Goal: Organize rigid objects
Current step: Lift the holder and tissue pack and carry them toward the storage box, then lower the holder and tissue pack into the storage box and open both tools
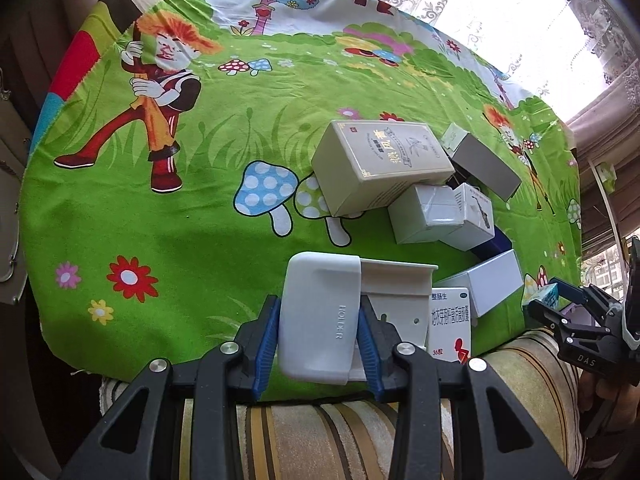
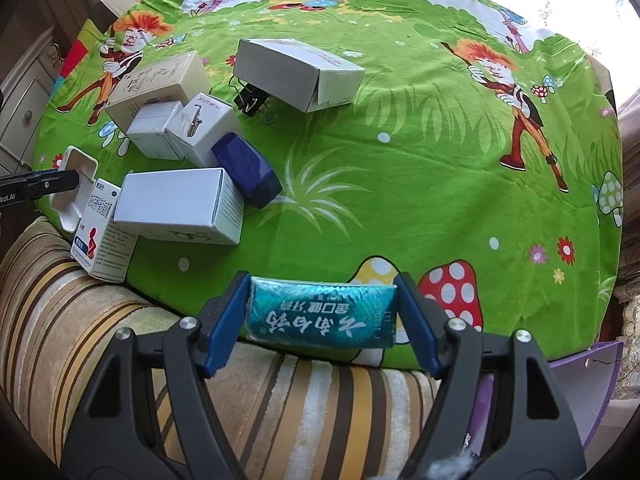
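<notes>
My left gripper (image 1: 318, 332) is shut on a white plastic holder (image 1: 320, 316) marked HOLDER, at the near edge of the green cartoon tablecloth (image 1: 180, 208); the holder also shows in the right wrist view (image 2: 74, 184). My right gripper (image 2: 320, 312) is shut on a teal box (image 2: 320, 314) with Chinese lettering, at the table's near edge; it also shows in the left wrist view (image 1: 568, 312). A cluster of boxes lies between them: a cream box (image 1: 376, 160), two small white boxes (image 1: 428, 212), a medicine box (image 2: 104, 236), a white carton (image 2: 180, 204) and a dark blue case (image 2: 246, 168).
An open white carton (image 2: 300, 72) lies farther back with black binder clips (image 2: 252, 100) beside it. A striped sofa cushion (image 2: 300, 412) runs under both grippers. A purple sheet (image 2: 580, 392) sits at the right. Curtains (image 1: 580, 20) hang behind the table.
</notes>
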